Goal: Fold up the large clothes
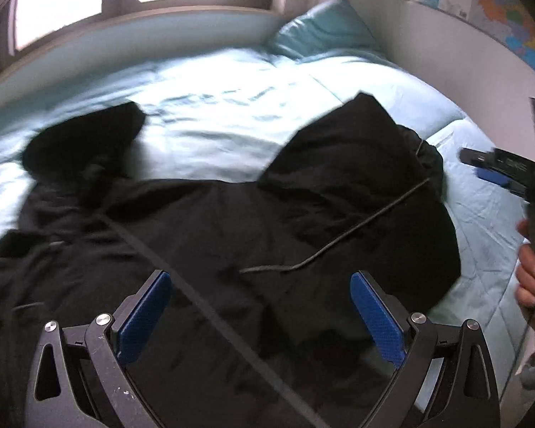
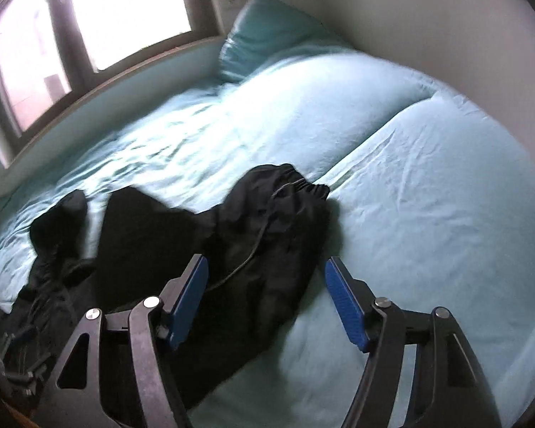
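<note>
Left gripper (image 1: 260,285) wide over my black garment (image 1: 232,221) | right gripper (image 2: 267,278) wide at its edge | bed (image 2: 428,178) beneath

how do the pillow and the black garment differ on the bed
The pillow is teal and plump, propped at the head of the bed by the window; the black garment lies spread flat and rumpled nearer the open grippers, with a drawcord. Both rest on the light blue bedding.

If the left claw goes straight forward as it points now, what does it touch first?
Most likely the black garment: it fills the view between and beyond the open left claw, spread on the light blue bed. Depth is unclear.
</note>
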A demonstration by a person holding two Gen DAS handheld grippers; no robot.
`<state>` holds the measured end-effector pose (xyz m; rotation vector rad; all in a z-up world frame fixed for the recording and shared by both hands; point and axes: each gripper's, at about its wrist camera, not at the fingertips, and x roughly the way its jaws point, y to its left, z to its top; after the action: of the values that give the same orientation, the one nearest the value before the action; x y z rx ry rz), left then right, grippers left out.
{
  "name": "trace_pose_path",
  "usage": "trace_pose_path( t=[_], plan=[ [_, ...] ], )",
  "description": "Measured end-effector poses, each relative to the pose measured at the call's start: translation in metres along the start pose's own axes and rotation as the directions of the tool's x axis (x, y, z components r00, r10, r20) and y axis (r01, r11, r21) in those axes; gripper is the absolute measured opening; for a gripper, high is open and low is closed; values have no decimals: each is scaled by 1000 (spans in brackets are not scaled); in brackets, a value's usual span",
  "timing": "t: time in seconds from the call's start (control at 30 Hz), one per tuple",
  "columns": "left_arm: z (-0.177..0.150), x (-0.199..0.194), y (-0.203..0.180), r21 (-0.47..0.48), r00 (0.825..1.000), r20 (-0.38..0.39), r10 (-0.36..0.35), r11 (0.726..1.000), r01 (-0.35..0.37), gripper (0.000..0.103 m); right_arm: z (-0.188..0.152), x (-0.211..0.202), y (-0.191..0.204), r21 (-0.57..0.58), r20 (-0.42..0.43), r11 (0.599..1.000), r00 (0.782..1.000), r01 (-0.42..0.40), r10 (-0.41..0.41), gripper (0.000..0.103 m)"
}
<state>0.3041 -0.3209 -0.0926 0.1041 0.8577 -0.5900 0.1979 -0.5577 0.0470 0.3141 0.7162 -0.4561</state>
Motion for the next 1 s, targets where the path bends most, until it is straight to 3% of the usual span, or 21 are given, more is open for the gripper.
trace_pose_path(
  t=[0.17, 0.37, 0.43, 0.47, 0.5, 0.63, 0.7, 0.77, 0.8, 0.87, 0.93, 1.0],
  plan=[
    [9, 43, -12, 3, 1000, -11, -26, 1000, 26, 100, 14, 58, -13, -19, -44, 998, 997, 58, -59, 73],
    [10, 66, -18, 8, 998, -14, -54, 999, 54, 100, 21, 105, -23, 9, -94, 1000, 996, -1, 2, 74],
    [8, 68, -18, 7, 998, -23, -66, 998, 66, 100, 21, 106, -17, -19, -93, 1000, 996, 0, -1, 44],
    [8, 67, -19, 8, 997, -25, -67, 998, 67, 100, 21, 102, -13, -38, -92, 999, 996, -7, 3, 26],
    [7, 66, -20, 10, 997, -26, -75, 997, 75, 98, 19, 91, -10, -54, -69, 999, 998, -8, 4, 22],
    [8, 64, -25, 14, 993, -38, -110, 994, 110, 84, 16, 23, -11, -112, 85, 987, 991, 115, -105, 19],
    [9, 64, -32, 19, 993, -39, -114, 993, 114, 84, 18, -15, -31, -66, 166, 978, 969, 197, -183, 19],
    [8, 79, -40, 48, 996, -67, -56, 997, 59, 84, 18, -37, -56, 0, 193, 967, 949, 253, -248, 19],
    [4, 97, -45, 82, 993, -117, -12, 996, 22, 84, 17, -39, -68, 22, 183, 966, 949, 258, -258, 19],
    [-6, 128, -48, 103, 979, -198, 39, 994, -19, 84, 14, -23, -85, 41, 95, 974, 969, 224, -227, 19],
    [-8, 132, -52, 128, 978, -197, 69, 991, -44, 85, 7, 1, -91, 42, 2, 959, 960, 280, -280, 18],
    [-5, 123, -51, 119, 981, -186, 47, 993, -25, 85, 1, 16, -92, 5, -25, 944, 944, 329, -329, 18]
  ],
)
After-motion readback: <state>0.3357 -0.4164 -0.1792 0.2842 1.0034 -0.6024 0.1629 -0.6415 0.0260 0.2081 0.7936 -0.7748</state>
